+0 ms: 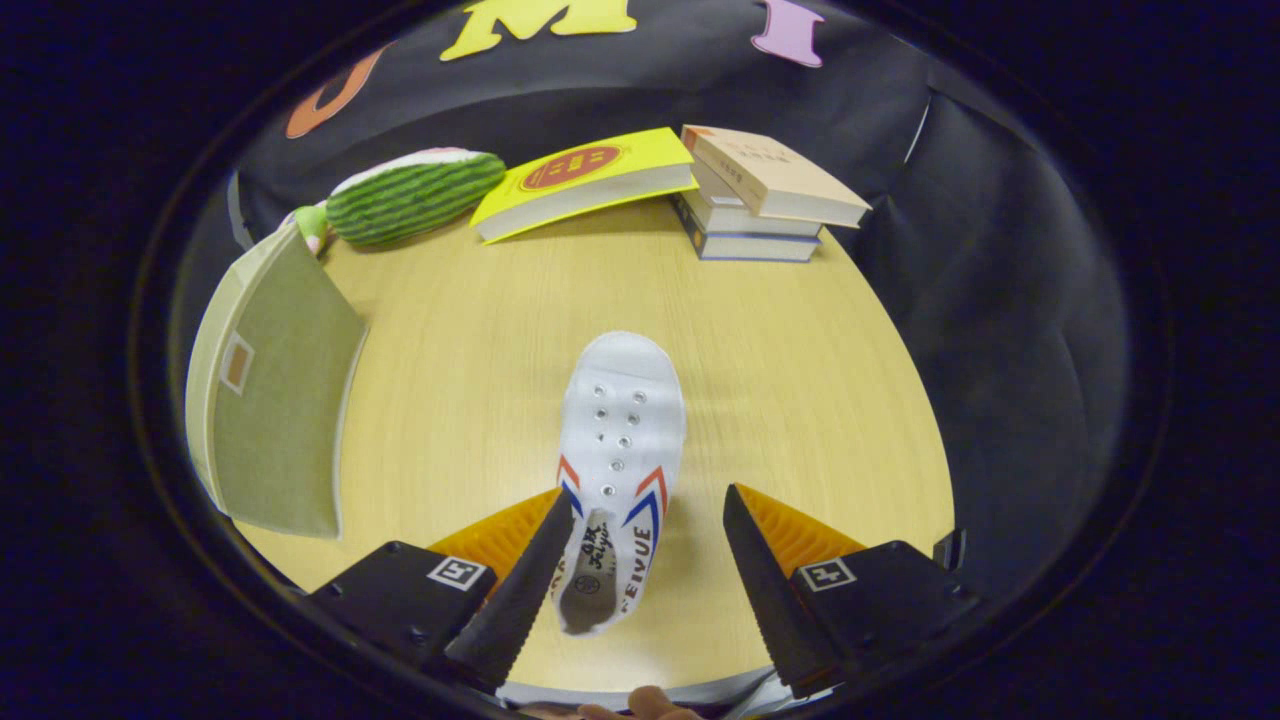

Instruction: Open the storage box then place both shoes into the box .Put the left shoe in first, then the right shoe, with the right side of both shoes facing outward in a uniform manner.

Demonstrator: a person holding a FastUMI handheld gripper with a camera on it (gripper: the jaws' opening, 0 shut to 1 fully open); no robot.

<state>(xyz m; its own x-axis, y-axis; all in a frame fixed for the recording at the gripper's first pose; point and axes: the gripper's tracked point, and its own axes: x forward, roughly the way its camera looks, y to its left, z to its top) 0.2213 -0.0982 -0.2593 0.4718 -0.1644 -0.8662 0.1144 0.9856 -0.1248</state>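
A white canvas shoe [618, 450] with red and blue side stripes lies on the wooden table [800, 380], toe pointing away from me. Its heel opening sits between my fingers, closer to the left finger [520, 580], with a gap to the right finger [765, 580]. My gripper [645, 515] is open and nothing is pressed between its fingers. The olive-green storage box [275, 400] stands to the left of the shoe, and its lid looks shut.
A watermelon-patterned plush [415, 195] lies at the back left. Beside it a yellow book [585, 180] leans on a stack of books [760, 195] at the back. Black cloth walls the table on the right. A fingertip [650, 705] shows below the fingers.
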